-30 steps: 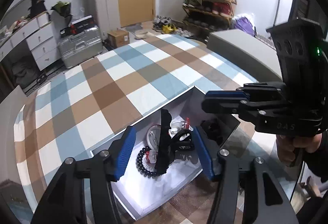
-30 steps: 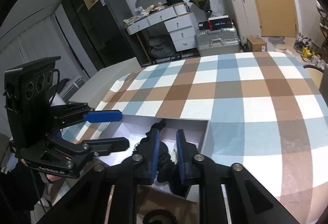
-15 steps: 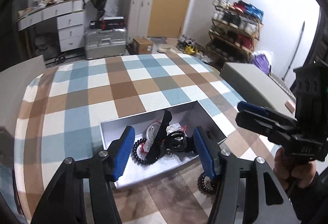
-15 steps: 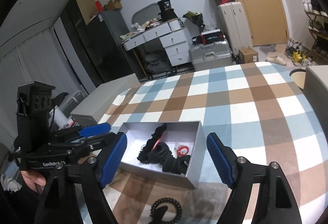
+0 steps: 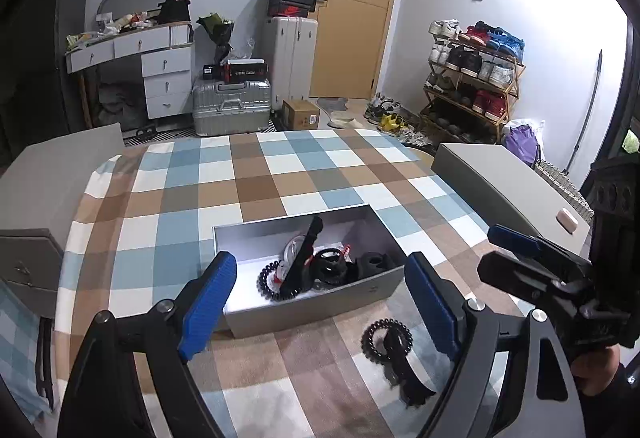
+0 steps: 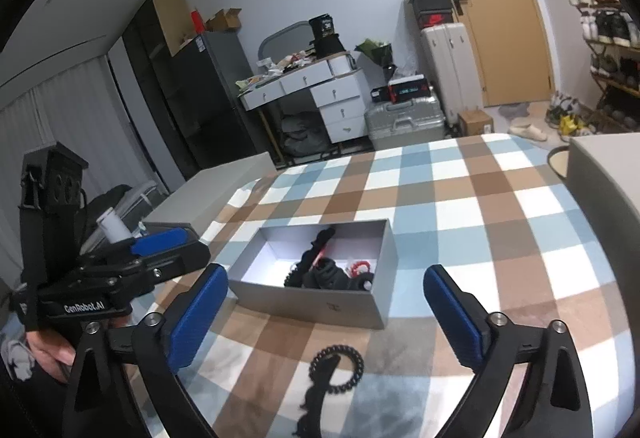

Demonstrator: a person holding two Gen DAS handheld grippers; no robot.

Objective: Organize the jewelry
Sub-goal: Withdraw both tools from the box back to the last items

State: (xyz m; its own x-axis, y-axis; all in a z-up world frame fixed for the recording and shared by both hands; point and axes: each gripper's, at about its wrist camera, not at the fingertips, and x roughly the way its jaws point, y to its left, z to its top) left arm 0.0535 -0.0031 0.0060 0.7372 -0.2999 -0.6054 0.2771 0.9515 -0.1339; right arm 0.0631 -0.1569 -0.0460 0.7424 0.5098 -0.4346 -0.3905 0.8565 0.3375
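On checked cloth: one box, one coil tie outside

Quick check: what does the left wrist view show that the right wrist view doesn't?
Only the left wrist view: the full shoe rack by the wall and a purple bag.
Only the right wrist view: the tall dark cabinet left of the desk.
Both: the grey box holding dark pieces, the black coil ring on the checked cloth outside it, and each claw opening with nothing between its fingers.
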